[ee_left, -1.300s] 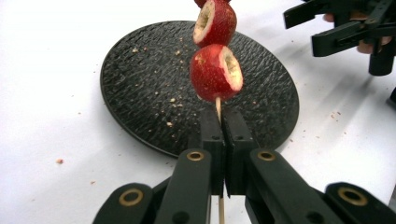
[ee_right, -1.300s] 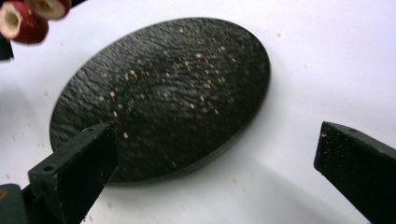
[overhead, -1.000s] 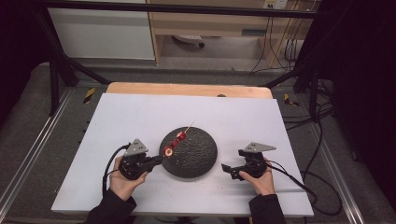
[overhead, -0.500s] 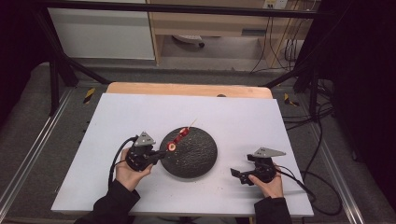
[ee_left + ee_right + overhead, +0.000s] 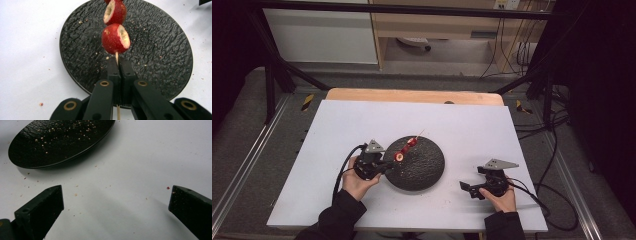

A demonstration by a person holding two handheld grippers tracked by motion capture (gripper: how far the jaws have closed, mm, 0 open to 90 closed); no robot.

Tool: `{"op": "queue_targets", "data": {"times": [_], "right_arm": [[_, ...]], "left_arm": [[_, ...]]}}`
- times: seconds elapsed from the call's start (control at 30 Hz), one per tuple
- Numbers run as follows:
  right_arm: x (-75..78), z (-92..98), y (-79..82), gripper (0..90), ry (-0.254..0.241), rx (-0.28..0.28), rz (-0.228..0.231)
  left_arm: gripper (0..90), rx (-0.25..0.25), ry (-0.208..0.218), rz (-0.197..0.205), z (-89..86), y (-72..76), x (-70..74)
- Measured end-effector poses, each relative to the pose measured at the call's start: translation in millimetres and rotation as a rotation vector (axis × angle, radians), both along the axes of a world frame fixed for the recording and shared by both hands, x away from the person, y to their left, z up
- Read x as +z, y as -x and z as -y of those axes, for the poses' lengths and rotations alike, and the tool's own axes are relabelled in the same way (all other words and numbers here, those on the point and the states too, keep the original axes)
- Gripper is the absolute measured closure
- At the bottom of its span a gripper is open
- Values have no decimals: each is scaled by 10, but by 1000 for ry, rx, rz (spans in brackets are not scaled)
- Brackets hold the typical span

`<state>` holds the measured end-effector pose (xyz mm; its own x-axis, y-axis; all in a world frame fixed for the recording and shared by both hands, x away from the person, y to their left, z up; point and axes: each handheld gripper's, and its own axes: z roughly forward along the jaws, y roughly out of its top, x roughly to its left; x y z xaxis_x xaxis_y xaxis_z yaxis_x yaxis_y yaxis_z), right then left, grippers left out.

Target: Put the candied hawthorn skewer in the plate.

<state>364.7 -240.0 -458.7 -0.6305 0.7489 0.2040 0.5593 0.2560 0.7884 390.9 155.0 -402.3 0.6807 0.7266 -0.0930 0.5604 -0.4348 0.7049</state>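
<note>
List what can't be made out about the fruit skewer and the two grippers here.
- Thin wooden skewer of red cored fruits: upper fruits cut off by the top edge, left gripper view.
- Skewer's fruit count: too small, high view.
- Right gripper: body below the bottom edge, right gripper view.

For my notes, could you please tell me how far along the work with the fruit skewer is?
Done: the left tongs are shut on the skewer, holding its red fruit over the black plate. In hand: that hold. Left: fruit remains on the stick; the right tongs wait open over the table.
</note>
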Motion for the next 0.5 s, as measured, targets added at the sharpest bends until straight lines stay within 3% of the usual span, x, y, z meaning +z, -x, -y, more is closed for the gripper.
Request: {"op": "queue_targets", "data": {"times": [0.5], "right_arm": [[1,33,11,9,-10,-2,0]], "left_arm": [[881,-20,-66,-36,192,-7,-158]]}}
